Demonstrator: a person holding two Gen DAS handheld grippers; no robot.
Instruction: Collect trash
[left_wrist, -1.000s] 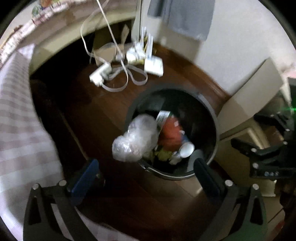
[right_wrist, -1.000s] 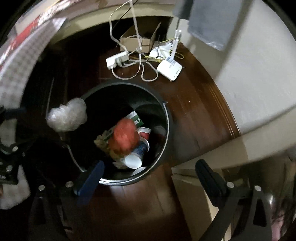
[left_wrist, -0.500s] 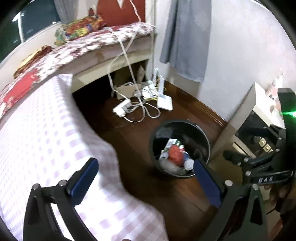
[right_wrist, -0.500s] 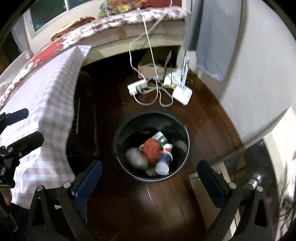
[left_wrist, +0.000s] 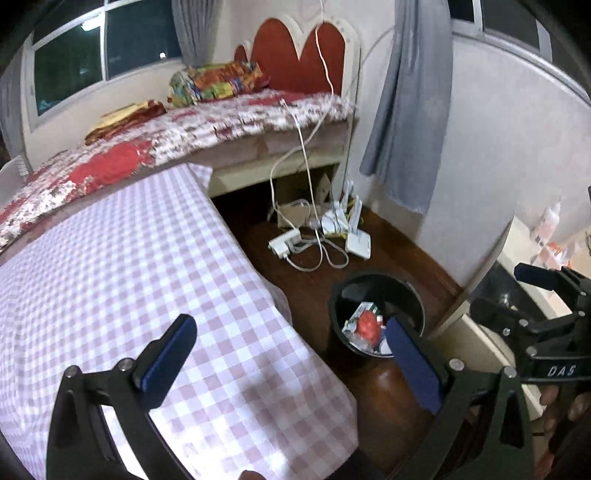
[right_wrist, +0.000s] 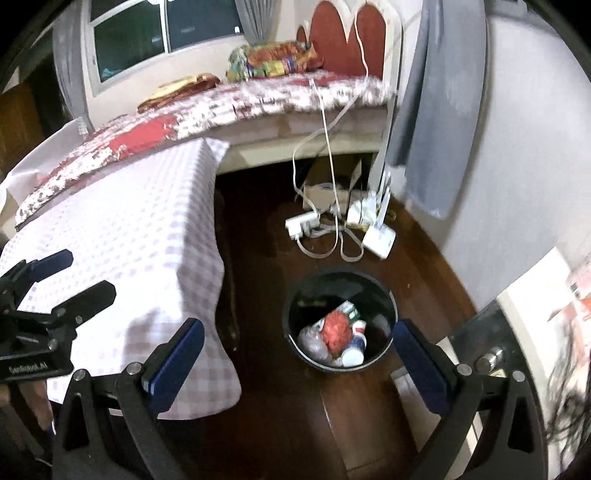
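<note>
A round black trash bin (right_wrist: 295, 343) (left_wrist: 335, 295) stands on the dark wooden floor beside the table. Inside it lie a red crumpled wrapper (right_wrist: 334, 326) (left_wrist: 368, 325), a clear plastic bag (right_wrist: 312, 341), a paper cup (right_wrist: 355, 350) and a green and white carton (right_wrist: 349, 308). My right gripper (right_wrist: 295, 349) hangs high above the bin, open and holding nothing. My left gripper (left_wrist: 291, 349) is open too, raised over the table's near corner with the bin past its right finger. Each gripper shows in the other's view: the right gripper's fingers (left_wrist: 535, 277), the left gripper's fingers (right_wrist: 55, 262).
A table with a pink checked cloth (left_wrist: 129, 277) (right_wrist: 147, 240) fills the left. Behind it is a bed (left_wrist: 221, 122) with a red headboard. A white power strip (right_wrist: 301, 223), a router (right_wrist: 380, 238) and cables lie on the floor beyond the bin. A grey curtain (right_wrist: 436, 110) hangs at right.
The clear plastic bag has dropped from beside the rim into the bin. Both grippers have risen and tilted up, so the table and bed have come into view.
</note>
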